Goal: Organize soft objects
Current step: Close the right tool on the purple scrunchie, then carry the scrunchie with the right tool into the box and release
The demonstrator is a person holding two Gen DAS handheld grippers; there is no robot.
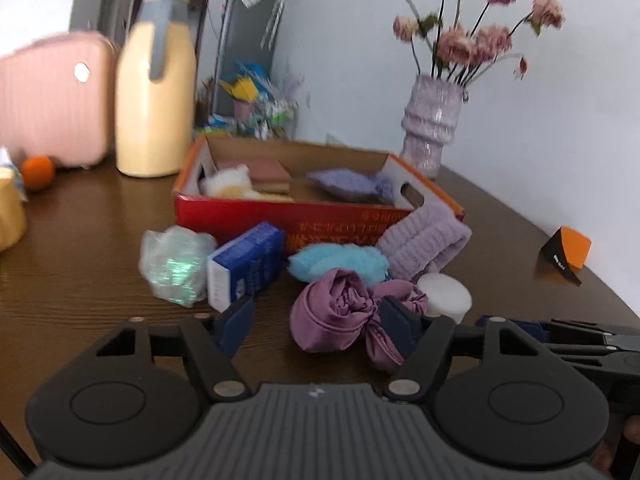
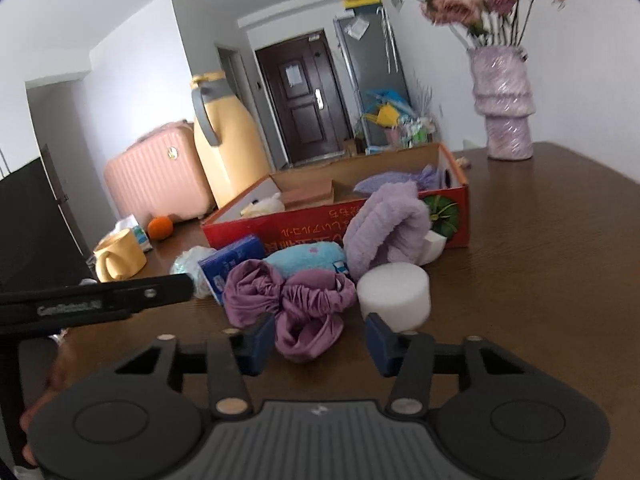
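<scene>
Both grippers (image 1: 320, 320) (image 2: 320, 340) half-open, perhaps touching purple cloth (image 2: 296, 312)

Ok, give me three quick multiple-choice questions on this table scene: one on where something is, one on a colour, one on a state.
1. Where is the white foam cylinder?
A. On the floor
B. On the table, beside the purple satin cloth
C. On a chair

2. What colour is the tall jug behind the red box?
A. Yellow
B. Green
C. Black

3. How does the red box stand?
A. Upright, open-topped, with things inside
B. Closed with a lid
C. Tipped on its side, empty

Answers:
1 B: the cylinder stands on the wood next to the cloth.
2 A: its body is pale yellow with a grey handle.
3 A: both views look into its open top, at a plush toy and other items.
</scene>
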